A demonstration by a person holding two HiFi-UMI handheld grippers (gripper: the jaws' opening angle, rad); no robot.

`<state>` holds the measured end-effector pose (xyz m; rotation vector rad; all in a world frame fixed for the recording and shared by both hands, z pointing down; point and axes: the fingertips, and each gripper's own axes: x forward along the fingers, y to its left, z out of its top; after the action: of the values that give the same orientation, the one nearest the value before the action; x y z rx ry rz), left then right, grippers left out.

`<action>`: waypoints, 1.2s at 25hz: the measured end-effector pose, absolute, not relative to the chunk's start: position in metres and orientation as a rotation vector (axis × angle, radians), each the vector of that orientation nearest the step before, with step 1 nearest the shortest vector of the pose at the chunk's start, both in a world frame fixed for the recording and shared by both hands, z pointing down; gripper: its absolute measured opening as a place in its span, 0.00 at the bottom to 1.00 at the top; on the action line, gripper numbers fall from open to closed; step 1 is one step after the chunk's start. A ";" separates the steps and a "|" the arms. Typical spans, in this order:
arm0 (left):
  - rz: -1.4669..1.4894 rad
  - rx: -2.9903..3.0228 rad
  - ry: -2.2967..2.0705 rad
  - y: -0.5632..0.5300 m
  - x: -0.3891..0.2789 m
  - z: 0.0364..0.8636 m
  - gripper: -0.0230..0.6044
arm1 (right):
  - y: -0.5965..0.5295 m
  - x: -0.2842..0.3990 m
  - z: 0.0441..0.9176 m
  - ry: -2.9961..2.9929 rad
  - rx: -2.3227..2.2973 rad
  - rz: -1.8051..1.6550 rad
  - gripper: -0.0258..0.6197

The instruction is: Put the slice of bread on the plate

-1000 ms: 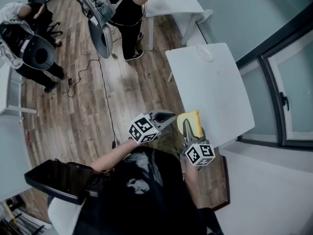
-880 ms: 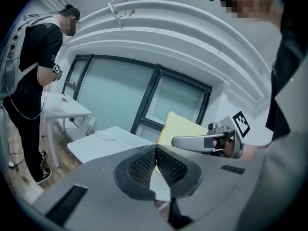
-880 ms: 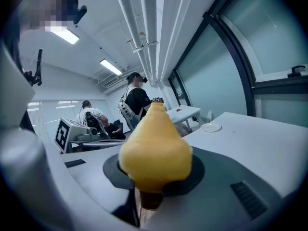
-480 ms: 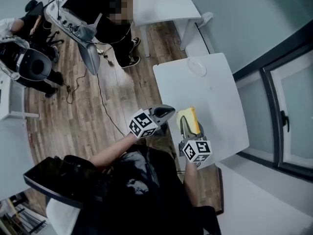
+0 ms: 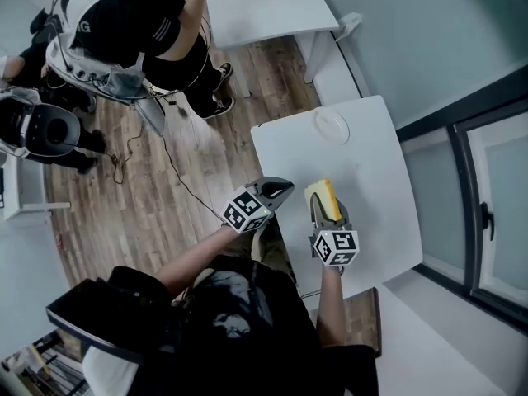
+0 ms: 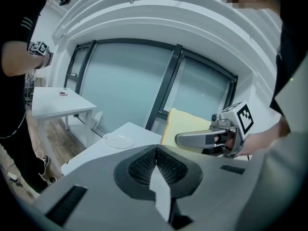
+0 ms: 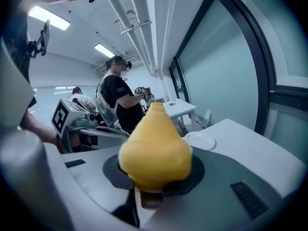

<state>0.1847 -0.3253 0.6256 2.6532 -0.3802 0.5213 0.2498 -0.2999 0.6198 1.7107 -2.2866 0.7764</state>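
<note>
Right tongs (image 5: 318, 210) clenching bread slice (image 5: 324, 196) over table (image 5: 367, 159), left tongs (image 5: 279, 190) alongside, closed, empty

1. The left hand-held gripper (image 5: 279, 191) is held out in front of the body on a bare left forearm (image 5: 194, 262) and tilts slightly downward. Its jaws are pressed together with nothing between them.
2. The right hand-held gripper (image 5: 320, 214) is near it and points much the same way. Its jaws are clamped on the slice of bread (image 5: 324, 195), which stands on edge.
</note>
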 end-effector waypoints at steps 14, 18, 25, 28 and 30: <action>0.663 2.595 -0.361 -0.426 0.229 0.704 0.04 | -0.423 0.283 0.681 -2.136 1.571 0.621 0.19; 0.704 2.587 -0.350 -0.447 0.246 0.727 0.04 | -0.452 0.295 0.703 -2.088 1.512 0.556 0.19; 0.773 2.563 -0.398 -0.485 0.268 0.755 0.04 | -0.514 0.338 0.752 -1.833 1.395 0.318 0.19; 0.804 2.566 -0.409 -0.496 0.280 0.769 0.04 | -0.540 0.351 0.766 -1.759 1.355 0.244 0.19; 0.816 2.562 -0.407 -0.502 0.284 0.774 0.04 | -0.551 0.366 0.774 -1.632 1.345 0.173 0.19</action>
<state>0.2841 -0.5019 0.7739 2.5623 -0.4073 0.8160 0.3662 -0.5513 0.7735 1.3452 -1.6318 0.1730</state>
